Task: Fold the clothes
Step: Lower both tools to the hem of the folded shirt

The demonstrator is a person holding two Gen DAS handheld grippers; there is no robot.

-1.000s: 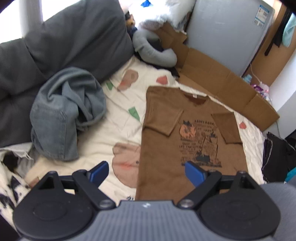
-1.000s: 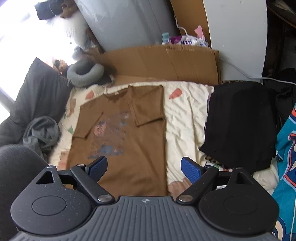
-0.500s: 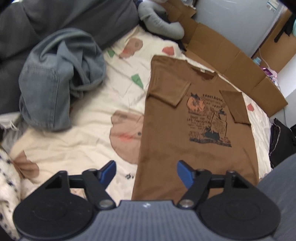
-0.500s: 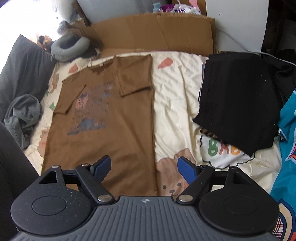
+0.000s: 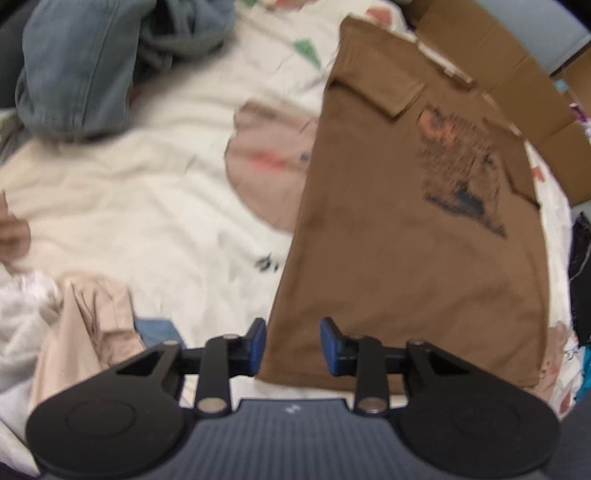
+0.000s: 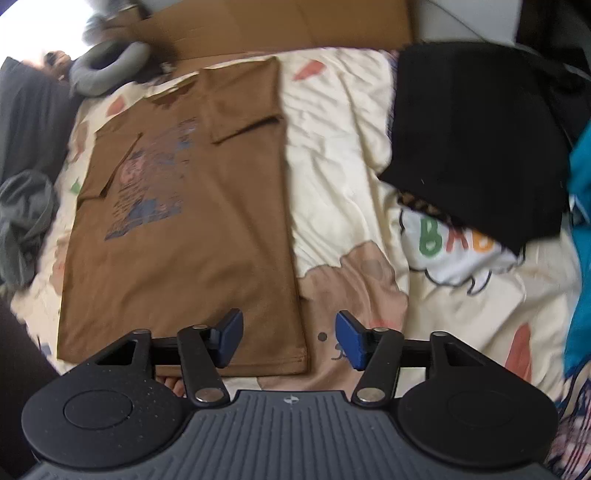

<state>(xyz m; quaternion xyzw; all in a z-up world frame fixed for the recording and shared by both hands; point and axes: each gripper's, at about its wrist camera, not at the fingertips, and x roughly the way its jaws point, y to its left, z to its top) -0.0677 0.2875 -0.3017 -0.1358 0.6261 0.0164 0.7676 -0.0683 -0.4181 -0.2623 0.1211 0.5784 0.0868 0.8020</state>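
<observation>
A brown T-shirt (image 5: 406, 229) with a printed front lies flat on the cream bedspread, both sleeves folded inward. My left gripper (image 5: 292, 345) hovers over the shirt's bottom-left hem corner, its jaws closing with the corner between the blue pads, which do not press on it. In the right wrist view the same T-shirt (image 6: 184, 221) spreads to the left. My right gripper (image 6: 289, 339) hangs over the bottom-right hem corner, jaws closing and still wide, the corner between them untouched.
Crumpled blue jeans (image 5: 92, 62) lie at the upper left, pale pink cloth (image 5: 85, 332) at the lower left. A black garment (image 6: 476, 136) and a teal one (image 6: 580, 229) lie to the right. Cardboard (image 6: 288, 26) lines the far edge by a grey neck pillow (image 6: 107, 66).
Both grippers have dropped toward the shirt's bottom hem, which now fills more of each view. Both pairs of jaws have narrowed, the left much more than the right.
</observation>
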